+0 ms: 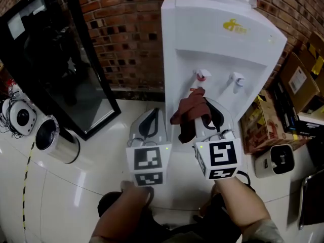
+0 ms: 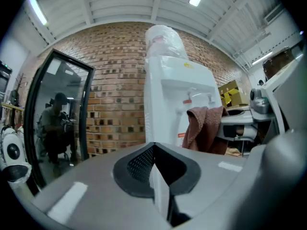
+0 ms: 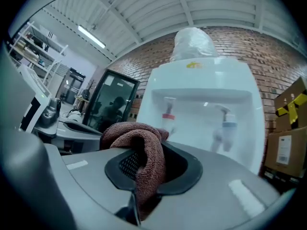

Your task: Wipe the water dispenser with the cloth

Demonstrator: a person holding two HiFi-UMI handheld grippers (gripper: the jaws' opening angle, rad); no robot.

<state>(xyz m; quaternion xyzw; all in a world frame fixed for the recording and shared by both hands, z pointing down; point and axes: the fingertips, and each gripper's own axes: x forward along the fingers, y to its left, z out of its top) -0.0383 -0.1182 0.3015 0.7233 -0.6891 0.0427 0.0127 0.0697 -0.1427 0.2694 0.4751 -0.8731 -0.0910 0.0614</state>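
The white water dispenser (image 1: 217, 49) stands against the brick wall, with a red tap (image 1: 202, 75) and a blue tap (image 1: 237, 80) in its recess. My right gripper (image 1: 207, 116) is shut on a brown-red cloth (image 1: 190, 113), which hangs bunched just below the red tap. In the right gripper view the cloth (image 3: 141, 152) fills the jaws, with the dispenser (image 3: 201, 104) close ahead. My left gripper (image 1: 149, 121) sits to the left of the cloth, jaws closed with nothing between them. The left gripper view shows the dispenser (image 2: 172, 95) and the cloth (image 2: 204, 128) to its right.
A black-framed glass panel (image 1: 61, 59) leans on the wall at left. A steel bin (image 1: 55, 139) and white devices (image 1: 17, 114) sit on the floor at left. Cardboard boxes (image 1: 298, 80) and a red carton (image 1: 263, 123) crowd the dispenser's right side.
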